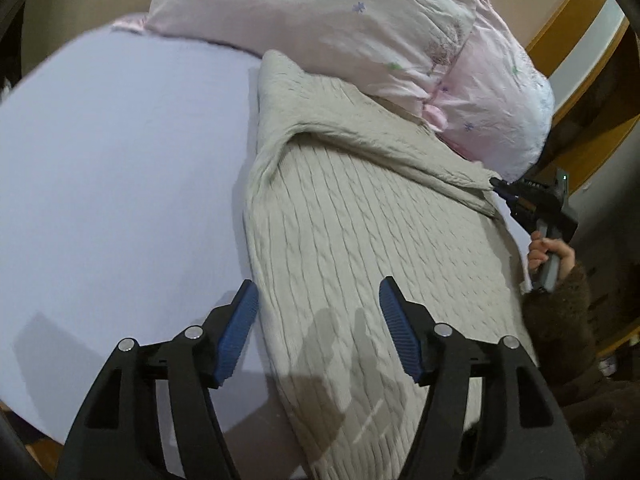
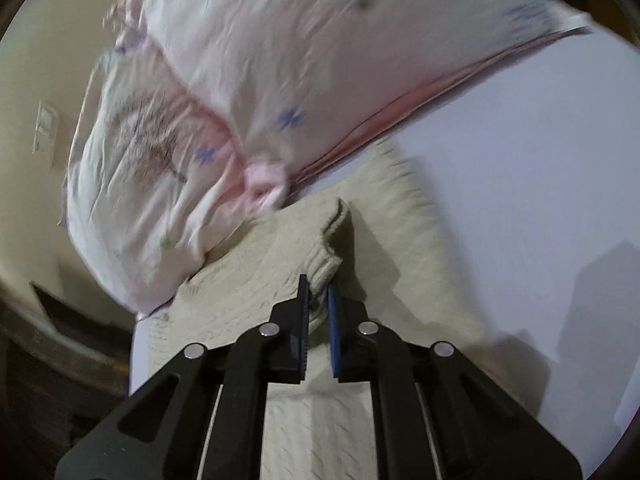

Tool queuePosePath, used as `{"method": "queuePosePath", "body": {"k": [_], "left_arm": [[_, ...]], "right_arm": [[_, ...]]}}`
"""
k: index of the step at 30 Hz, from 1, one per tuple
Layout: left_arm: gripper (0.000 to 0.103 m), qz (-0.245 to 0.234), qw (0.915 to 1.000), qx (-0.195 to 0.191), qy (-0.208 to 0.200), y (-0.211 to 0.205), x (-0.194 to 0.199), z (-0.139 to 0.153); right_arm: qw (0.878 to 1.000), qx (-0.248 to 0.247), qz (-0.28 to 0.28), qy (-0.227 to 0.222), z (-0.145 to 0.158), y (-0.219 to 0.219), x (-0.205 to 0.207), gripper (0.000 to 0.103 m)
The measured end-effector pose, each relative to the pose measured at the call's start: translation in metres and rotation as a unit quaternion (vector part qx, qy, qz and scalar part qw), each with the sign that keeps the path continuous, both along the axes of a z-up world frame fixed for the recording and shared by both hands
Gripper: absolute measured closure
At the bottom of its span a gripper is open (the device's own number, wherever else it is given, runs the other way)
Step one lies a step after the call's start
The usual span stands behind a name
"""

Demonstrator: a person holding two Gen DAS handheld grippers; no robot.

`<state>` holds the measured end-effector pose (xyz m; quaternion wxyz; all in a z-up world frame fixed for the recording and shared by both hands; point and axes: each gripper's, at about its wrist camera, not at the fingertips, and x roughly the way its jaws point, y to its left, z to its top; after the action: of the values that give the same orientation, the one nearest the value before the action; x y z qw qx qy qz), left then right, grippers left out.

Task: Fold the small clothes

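A beige cable-knit sweater (image 1: 340, 240) lies flat on the pale lilac bed sheet (image 1: 120, 160). One sleeve (image 1: 380, 148) is stretched across its upper part toward the right. My left gripper (image 1: 316, 300) is open and empty, hovering above the sweater's left lower part. My right gripper (image 2: 318, 292) is shut on the sleeve cuff (image 2: 326, 256) and holds it lifted over the sweater body (image 2: 240, 300). It also shows in the left wrist view (image 1: 502, 188) at the sweater's right edge, with the hand that holds it.
A large pink-white pillow with small flowers (image 1: 340, 28) lies along the sweater's far edge, touching it; it also shows in the right wrist view (image 2: 240, 80). A wooden bed frame (image 1: 568, 28) stands at the right. The sheet (image 2: 520, 180) extends beyond the sweater.
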<state>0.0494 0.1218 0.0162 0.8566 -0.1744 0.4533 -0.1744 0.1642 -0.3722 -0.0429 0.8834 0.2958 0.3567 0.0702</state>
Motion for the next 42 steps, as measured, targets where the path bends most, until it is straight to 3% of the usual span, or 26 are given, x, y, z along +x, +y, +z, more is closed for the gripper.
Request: {"method": "queuePosePath", "body": {"k": [1,5,7,10,12,13,16,18,20,21,22,24,28,32,35,37,39,42], "left_arm": [[0.036,-0.004,1.0000,-0.002,-0.001,-0.002,-0.002,-0.002],[0.034,-0.013,0.9999,-0.007,-0.004,-0.002,-0.017,-0.001],[0.035,-0.017,0.9998,-0.011,-0.006,-0.001,-0.026,-0.001],[0.035,-0.023,0.9995,-0.021,-0.008,-0.001,-0.042,-0.002],[0.039,-0.026,0.9992,-0.029,-0.010,-0.001,-0.052,-0.003],[0.041,-0.027,0.9991,-0.031,-0.011,-0.001,-0.056,-0.004],[0.056,-0.031,0.9985,-0.044,-0.005,-0.003,-0.069,-0.008],[0.073,-0.031,0.9982,-0.052,0.003,-0.005,-0.076,-0.012],[0.091,-0.036,0.9972,-0.063,0.016,-0.006,-0.077,-0.016],[0.092,-0.040,0.9967,-0.068,0.020,-0.008,-0.078,-0.018],[0.093,-0.040,0.9968,-0.067,0.020,-0.008,-0.077,-0.018],[0.095,-0.047,0.9954,-0.081,0.020,-0.007,-0.072,-0.015],[0.096,-0.054,0.9908,-0.123,-0.015,0.000,-0.044,0.013],[0.096,-0.020,0.9875,-0.137,-0.074,0.009,0.024,0.048],[0.096,0.048,0.9834,-0.161,-0.070,0.020,0.110,0.045],[0.096,0.081,0.9828,-0.159,-0.049,0.020,0.158,0.029],[0.096,0.102,0.9841,-0.145,-0.018,0.017,0.200,0.009],[0.096,0.115,0.9787,-0.168,0.024,0.016,0.228,-0.015]], "right_arm": [[1.000,-0.007,0.001,0.005,0.002,-0.001,-0.005,0.090],[0.999,-0.034,0.007,0.010,0.016,-0.008,-0.059,0.041],[0.997,-0.070,0.009,0.013,0.021,-0.010,-0.095,0.041],[0.996,-0.075,0.022,0.046,0.004,-0.021,-0.136,0.047],[0.996,-0.051,0.031,0.073,-0.013,-0.027,-0.159,0.063],[0.997,-0.040,0.030,0.061,-0.017,-0.030,-0.170,0.064],[0.996,0.014,0.069,0.053,-0.030,-0.028,-0.205,0.073],[0.992,0.057,0.099,0.047,-0.040,-0.023,-0.221,0.075],[0.983,0.109,0.140,0.054,-0.055,-0.017,-0.230,0.087],[0.978,0.127,0.154,0.061,-0.061,-0.015,-0.231,0.095],[0.975,0.143,0.161,0.059,-0.063,-0.014,-0.231,0.095],[0.971,0.162,0.169,0.038,-0.057,-0.013,-0.226,0.096],[0.962,0.202,0.171,-0.061,-0.006,-0.020,-0.198,0.096],[0.954,0.223,0.139,-0.143,0.047,-0.030,-0.125,0.096],[0.957,0.242,0.093,-0.132,0.047,-0.039,-0.051,0.096],[0.964,0.240,0.055,-0.096,0.029,-0.044,-0.005,0.096],[0.972,0.233,0.023,-0.031,0.000,-0.042,0.041,0.096],[0.966,0.256,0.017,-0.001,-0.022,-0.046,0.056,0.096]]}}
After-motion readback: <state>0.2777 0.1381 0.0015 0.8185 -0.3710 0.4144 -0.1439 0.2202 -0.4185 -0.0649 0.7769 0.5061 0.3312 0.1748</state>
